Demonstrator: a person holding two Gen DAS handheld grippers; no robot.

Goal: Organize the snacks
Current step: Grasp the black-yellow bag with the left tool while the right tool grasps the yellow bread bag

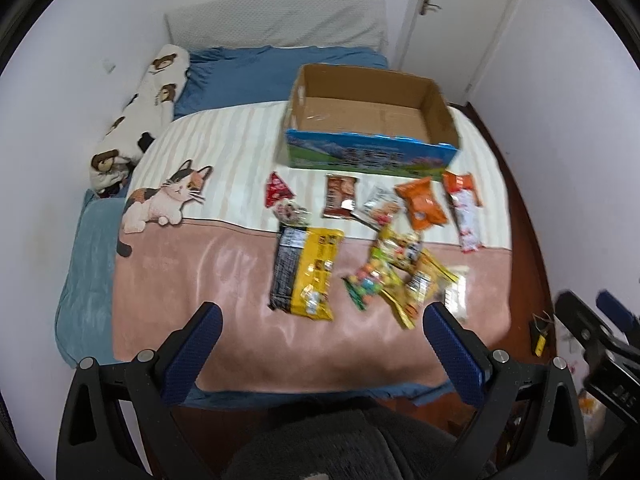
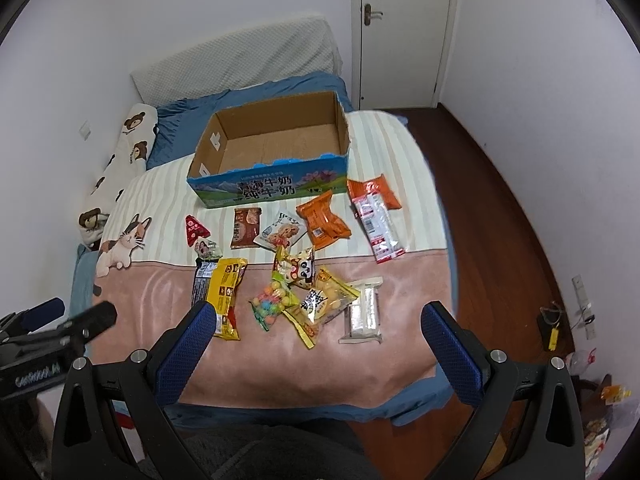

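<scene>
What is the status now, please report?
Left gripper and right gripper open, holding nothing. Cardboard box holds nothing; snack packets loose on blanket. Nothing blocking.

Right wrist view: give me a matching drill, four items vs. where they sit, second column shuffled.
Items:
1. cardboard box
2. red triangle packet
3. clear white packet
4. orange packet

Places:
A. left end of the row below the box
B. striped part of the blanket, far side
C. pink part, nearest right
D. just below the box's right end

Pairs: 1-B, 2-A, 3-C, 4-D
</scene>
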